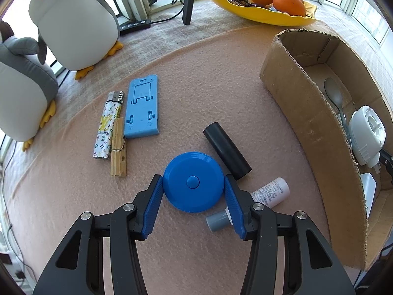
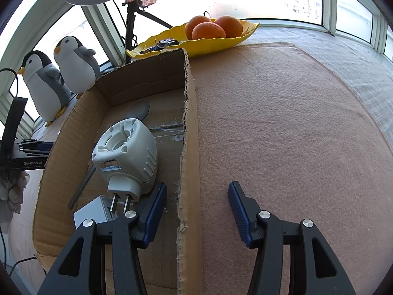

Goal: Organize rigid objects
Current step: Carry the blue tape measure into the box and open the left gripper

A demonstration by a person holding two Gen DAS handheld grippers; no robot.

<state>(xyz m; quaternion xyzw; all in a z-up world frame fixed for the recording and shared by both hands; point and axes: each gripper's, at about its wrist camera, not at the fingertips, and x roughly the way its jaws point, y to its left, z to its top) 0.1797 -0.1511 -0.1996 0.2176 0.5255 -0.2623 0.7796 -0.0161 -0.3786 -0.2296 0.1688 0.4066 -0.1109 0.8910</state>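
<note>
Left wrist view – ribbed blue pads of left gripper (image 1: pixel 193 188) clamp smooth round blue disc (image 1: pixel 193 182) on felt.

"GenRobot.AI" is read on the left gripper (image 2: pixel 23 157); "Louis Vuitton" and LV monograms are printed on the lighter (image 1: pixel 107 126).

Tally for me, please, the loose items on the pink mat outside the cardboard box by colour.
Blue: 2, round disc and flat stand
Black: 1, cylinder
White: 1, small bottle
Grey: 1, short tube
Wood: 1, clothespin
Patterned: 1, lighter
Total: 7
</note>
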